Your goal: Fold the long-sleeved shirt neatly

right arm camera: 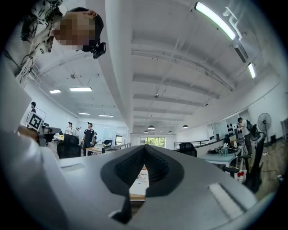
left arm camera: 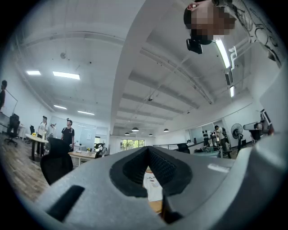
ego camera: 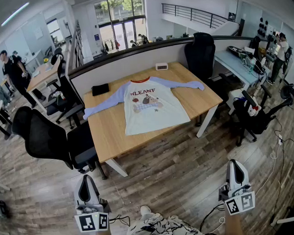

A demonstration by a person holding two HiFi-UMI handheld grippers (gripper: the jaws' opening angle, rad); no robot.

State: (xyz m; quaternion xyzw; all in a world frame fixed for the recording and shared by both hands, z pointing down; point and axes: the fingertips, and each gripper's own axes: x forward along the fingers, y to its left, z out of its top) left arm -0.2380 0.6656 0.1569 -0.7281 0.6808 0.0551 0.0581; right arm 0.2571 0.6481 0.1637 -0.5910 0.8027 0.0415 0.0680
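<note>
Shirt [ego camera: 153, 102] flat on table [ego camera: 109, 135] — red chest lettering.

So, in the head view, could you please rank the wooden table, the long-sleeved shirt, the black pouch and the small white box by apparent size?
1. wooden table
2. long-sleeved shirt
3. black pouch
4. small white box; it lies slightly farther from the camera, so the gap with the pouch is less sure.
</note>
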